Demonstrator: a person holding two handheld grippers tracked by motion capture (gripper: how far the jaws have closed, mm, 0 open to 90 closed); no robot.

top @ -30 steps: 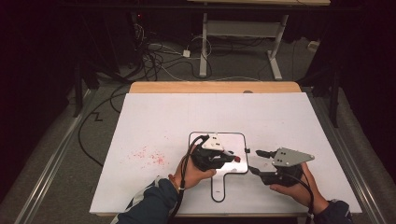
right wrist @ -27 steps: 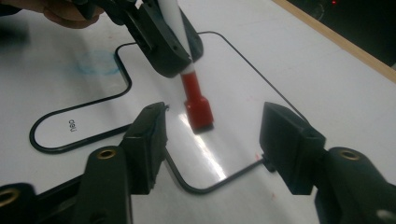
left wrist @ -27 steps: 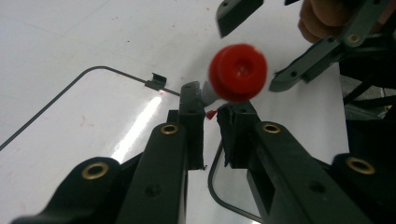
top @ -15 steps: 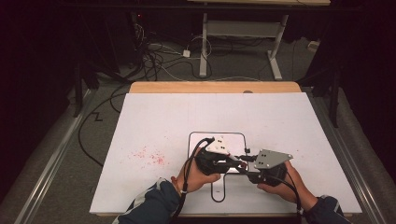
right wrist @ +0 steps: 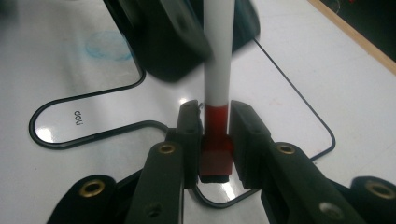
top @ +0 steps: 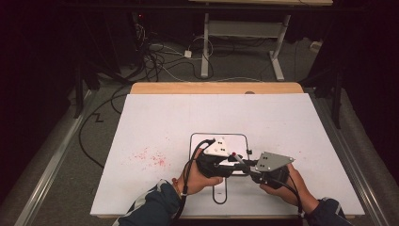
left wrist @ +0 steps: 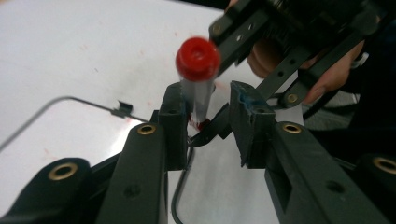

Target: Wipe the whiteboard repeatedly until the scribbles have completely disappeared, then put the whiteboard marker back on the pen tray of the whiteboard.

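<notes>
A white marker (right wrist: 218,56) with a red cap (right wrist: 215,135) hangs just above a small paddle-shaped whiteboard (top: 219,135). My right gripper (right wrist: 215,126) is shut on the red cap, and the barrel runs away from it. In the left gripper view the marker's red butt end (left wrist: 198,58) points at the camera. The barrel rests against one jaw of my left gripper (left wrist: 210,112), and the other jaw stands off it. In the high view my left gripper (top: 233,162) and right gripper (top: 242,167) meet tip to tip over the board.
The small whiteboard's black rim (right wrist: 140,79) carries a printed word on its handle and a faint blue smudge (right wrist: 105,46). It lies on a large white table sheet (top: 282,122) with red specks (top: 150,157) to the left. A wooden edge (top: 216,88) runs along the far side.
My right gripper has moved left and met the left gripper over the small whiteboard. The left gripper has stayed roughly in place.
</notes>
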